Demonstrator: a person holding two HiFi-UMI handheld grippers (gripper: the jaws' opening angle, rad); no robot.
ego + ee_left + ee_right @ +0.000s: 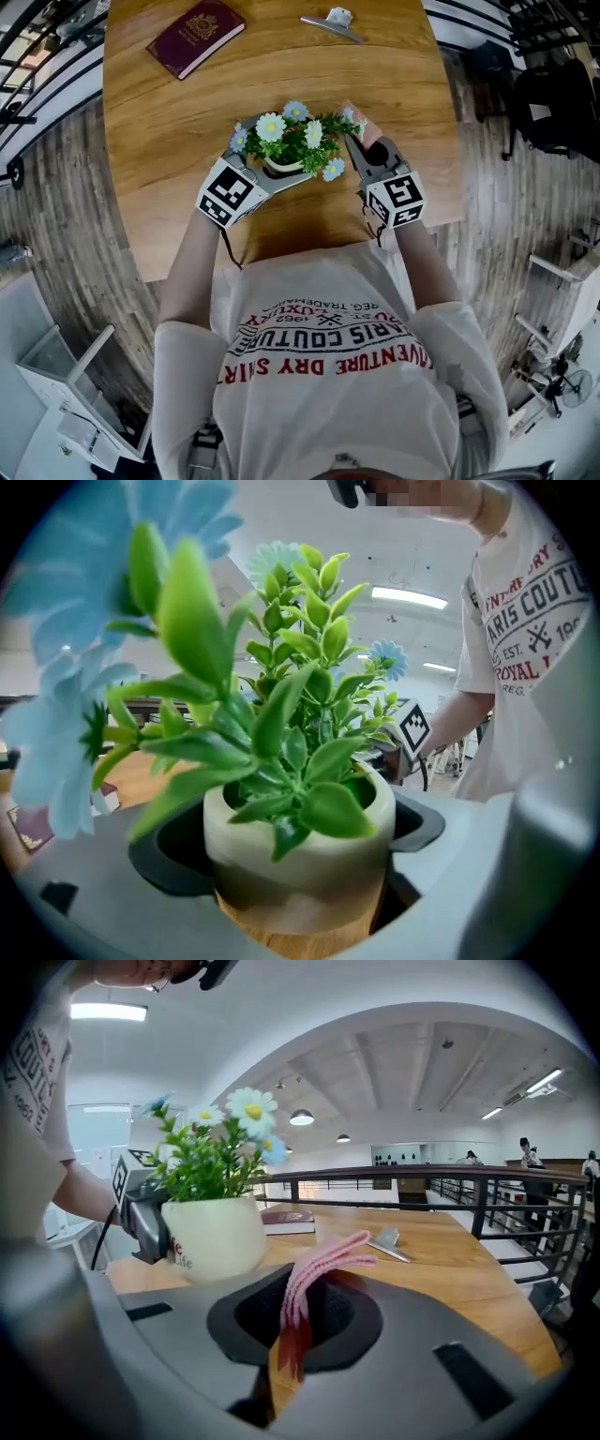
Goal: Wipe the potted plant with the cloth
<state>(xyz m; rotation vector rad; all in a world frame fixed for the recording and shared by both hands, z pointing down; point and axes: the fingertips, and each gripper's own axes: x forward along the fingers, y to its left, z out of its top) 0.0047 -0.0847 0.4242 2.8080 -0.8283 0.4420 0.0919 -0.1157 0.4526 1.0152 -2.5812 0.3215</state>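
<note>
My left fingers [94, 892] clamp the plant [291, 714] at its pot [300, 855], on the bench [169, 112]. My right fingers [450, 1354] clamp the cloth [319, 1260] just beside it. Wiping is not yet begun; next, I lay the cloth lightly on the plant.

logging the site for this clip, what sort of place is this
Probably a mezzanine in a large hall: a railing runs behind the wooden table, with an arched ceiling and hanging lamps beyond.
</note>
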